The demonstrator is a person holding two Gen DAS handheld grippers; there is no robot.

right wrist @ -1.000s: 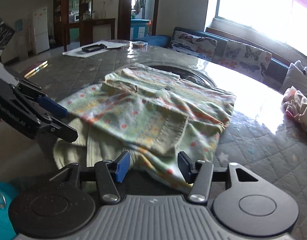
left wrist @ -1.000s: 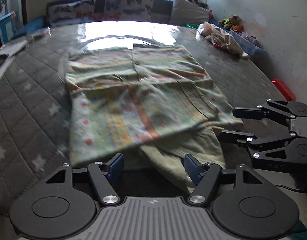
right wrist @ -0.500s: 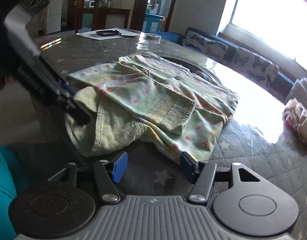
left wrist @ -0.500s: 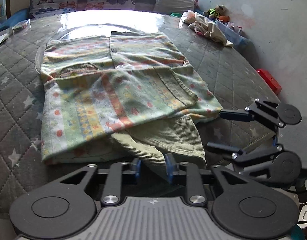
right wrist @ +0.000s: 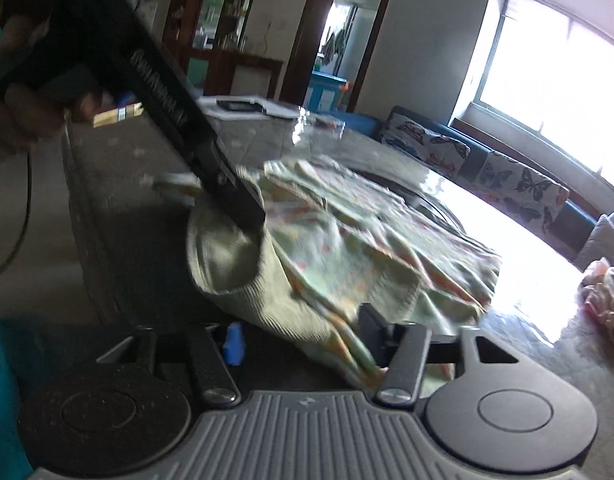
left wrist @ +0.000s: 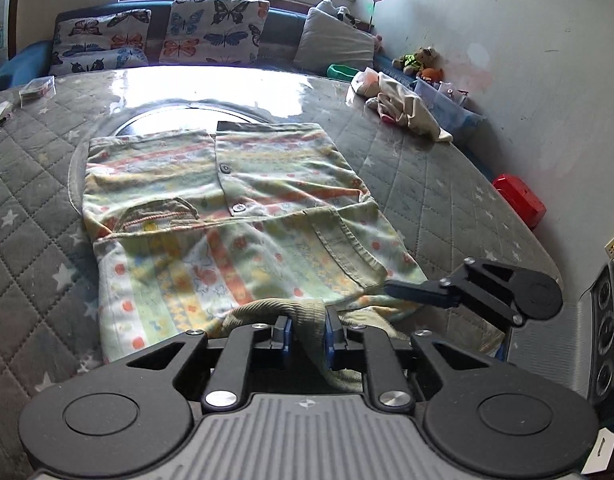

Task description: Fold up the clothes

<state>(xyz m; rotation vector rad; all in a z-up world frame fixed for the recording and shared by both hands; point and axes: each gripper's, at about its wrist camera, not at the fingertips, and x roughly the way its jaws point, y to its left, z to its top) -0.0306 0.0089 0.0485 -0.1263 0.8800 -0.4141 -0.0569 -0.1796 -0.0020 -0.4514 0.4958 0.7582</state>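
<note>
Left gripper [left wrist: 305, 334] clamping shirt [left wrist: 235, 216] hem; right gripper [right wrist: 303, 340] closing around its edge, risking slipping, unfolding sleeves.

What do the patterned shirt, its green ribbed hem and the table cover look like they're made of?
Patterned shirt: soft printed knit, probably cotton, matte and creasing limply. Green ribbed hem: thicker rib-knit band with fine parallel ridges, pinched in the left gripper. Table cover: grey quilted fabric with stitched diamonds and stars, apparently under a glossy clear sheet, since it mirrors the window.
</note>
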